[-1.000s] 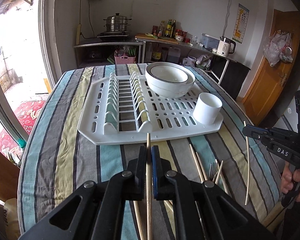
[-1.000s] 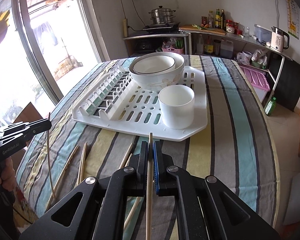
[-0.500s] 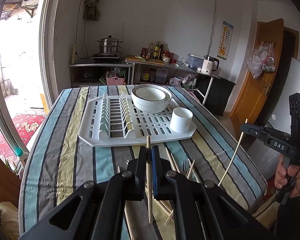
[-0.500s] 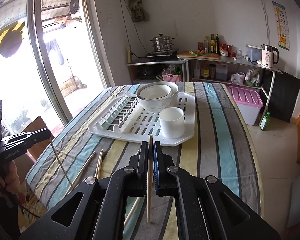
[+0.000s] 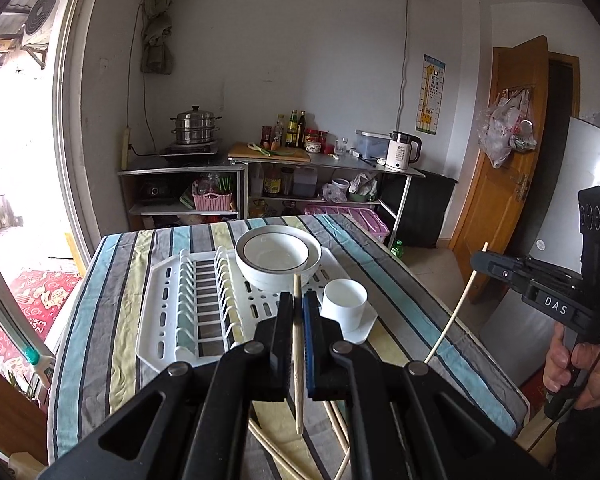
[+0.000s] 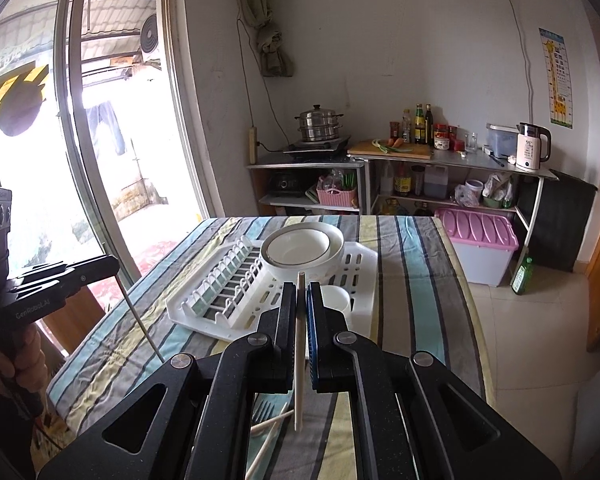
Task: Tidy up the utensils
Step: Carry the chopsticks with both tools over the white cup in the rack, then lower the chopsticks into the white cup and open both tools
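- Gripping one chopstick [image 5: 298, 344], the left hand-held gripper [image 5: 298, 312] hangs above the striped surface [image 5: 112, 312].
- Right hand-held gripper [image 6: 300, 312] clamps another chopstick [image 6: 299, 352] near the white cup [image 6: 336, 298].

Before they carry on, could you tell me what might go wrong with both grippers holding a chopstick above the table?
1. Each chopstick is pinched at one spot by the left gripper or right gripper, so it could swivel or slip.
2. The white cup sits at the drying rack's corner; a long stick dropped in may tip it.
3. The swinging tips might knock the stacked bowls.
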A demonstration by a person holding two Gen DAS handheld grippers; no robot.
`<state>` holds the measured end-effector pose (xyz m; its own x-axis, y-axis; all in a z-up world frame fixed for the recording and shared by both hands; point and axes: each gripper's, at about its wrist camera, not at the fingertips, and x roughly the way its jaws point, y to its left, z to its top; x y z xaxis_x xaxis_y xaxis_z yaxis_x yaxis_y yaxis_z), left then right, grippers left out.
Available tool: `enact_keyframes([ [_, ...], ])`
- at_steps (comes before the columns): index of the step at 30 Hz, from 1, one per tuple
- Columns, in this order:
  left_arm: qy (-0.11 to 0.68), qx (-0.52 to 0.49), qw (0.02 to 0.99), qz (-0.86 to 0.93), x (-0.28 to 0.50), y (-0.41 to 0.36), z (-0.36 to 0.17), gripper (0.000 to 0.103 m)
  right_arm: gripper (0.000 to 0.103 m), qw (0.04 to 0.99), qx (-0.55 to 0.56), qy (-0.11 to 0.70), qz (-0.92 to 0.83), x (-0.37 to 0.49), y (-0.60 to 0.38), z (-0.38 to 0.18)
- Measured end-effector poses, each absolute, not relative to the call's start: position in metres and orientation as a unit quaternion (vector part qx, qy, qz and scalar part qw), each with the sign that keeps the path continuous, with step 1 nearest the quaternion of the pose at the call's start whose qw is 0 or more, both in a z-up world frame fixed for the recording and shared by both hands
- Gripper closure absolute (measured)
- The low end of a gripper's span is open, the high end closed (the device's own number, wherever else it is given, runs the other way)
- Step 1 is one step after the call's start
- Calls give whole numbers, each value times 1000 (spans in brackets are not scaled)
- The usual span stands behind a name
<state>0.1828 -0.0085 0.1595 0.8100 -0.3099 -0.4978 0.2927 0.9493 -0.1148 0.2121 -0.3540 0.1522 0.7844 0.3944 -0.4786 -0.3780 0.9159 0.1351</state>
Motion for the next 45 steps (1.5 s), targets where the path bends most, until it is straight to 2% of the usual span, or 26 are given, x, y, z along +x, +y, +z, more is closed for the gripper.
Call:
enact_keyframes([
  [18,246,-42,946,-209,308,-70,185,98,98,952,65,231,189,322,-361,173],
  [36,317,-60,924,-205,366,-97,118,98,98,934,85,291,190,371,-365,114],
  [45,324,-62,923,-198,372,-95,114,97,98,930,91,306,180,381,-371,105],
])
